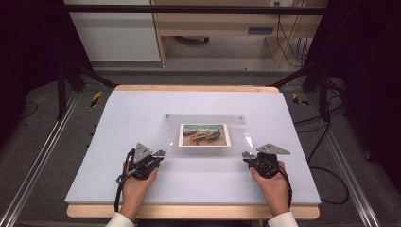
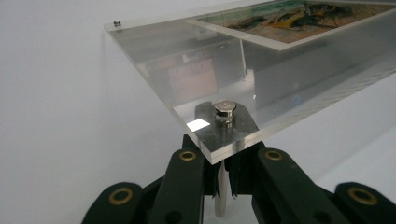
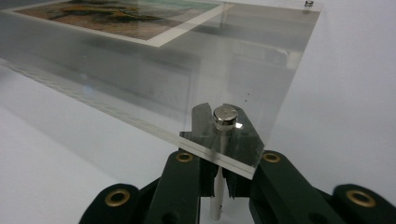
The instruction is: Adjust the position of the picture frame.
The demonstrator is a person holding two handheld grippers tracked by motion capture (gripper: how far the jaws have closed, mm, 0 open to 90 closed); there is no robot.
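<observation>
White table (image 1: 118, 142), acrylic frame (image 1: 203, 151) near corners clamped between both tools

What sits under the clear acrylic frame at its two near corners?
Under the clear acrylic frame, each near corner has a metal post: the left gripper is shut on the left post, the right gripper on the right post. Jaws hide the posts' bases.

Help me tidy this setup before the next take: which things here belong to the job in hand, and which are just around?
In the job:
- clear acrylic frame holding a picture
- left gripper, shut on its near-left leg
- right gripper, shut on its near-right leg

Just around:
- white table board
- floor cables
</observation>
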